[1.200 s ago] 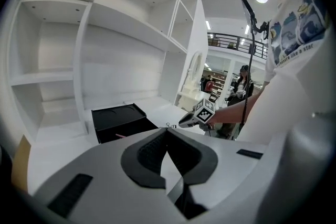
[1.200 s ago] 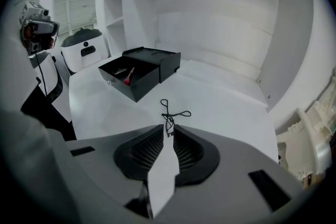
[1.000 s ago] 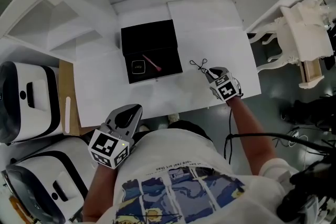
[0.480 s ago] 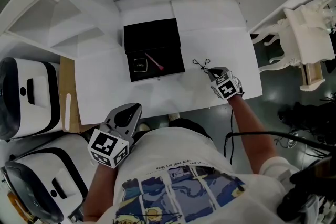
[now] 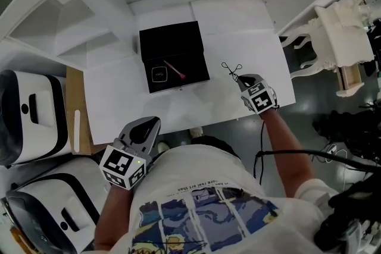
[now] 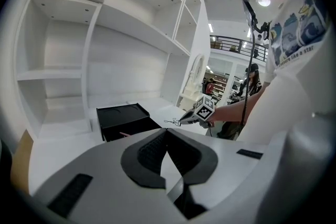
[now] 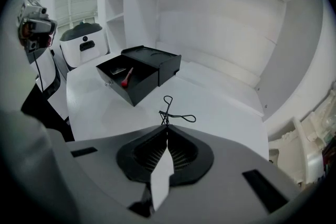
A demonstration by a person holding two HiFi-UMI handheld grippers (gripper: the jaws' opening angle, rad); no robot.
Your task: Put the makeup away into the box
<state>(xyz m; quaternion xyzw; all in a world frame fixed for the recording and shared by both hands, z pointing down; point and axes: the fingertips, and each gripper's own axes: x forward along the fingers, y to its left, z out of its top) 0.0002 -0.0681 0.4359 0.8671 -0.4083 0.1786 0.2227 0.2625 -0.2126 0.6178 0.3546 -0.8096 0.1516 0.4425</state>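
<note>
Right of the black box [image 5: 171, 40], my right gripper [image 5: 238, 79] has just been closing and now pinches the thin black makeup tool [image 5: 230, 70] by one end, a grip meant for carrying it over. My left gripper [image 5: 147, 126] hangs back, clenched on nothing.

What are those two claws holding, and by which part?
The right claw pinches a thin black eyelash curler by the end opposite its finger loops. The left claw holds nothing.
</note>
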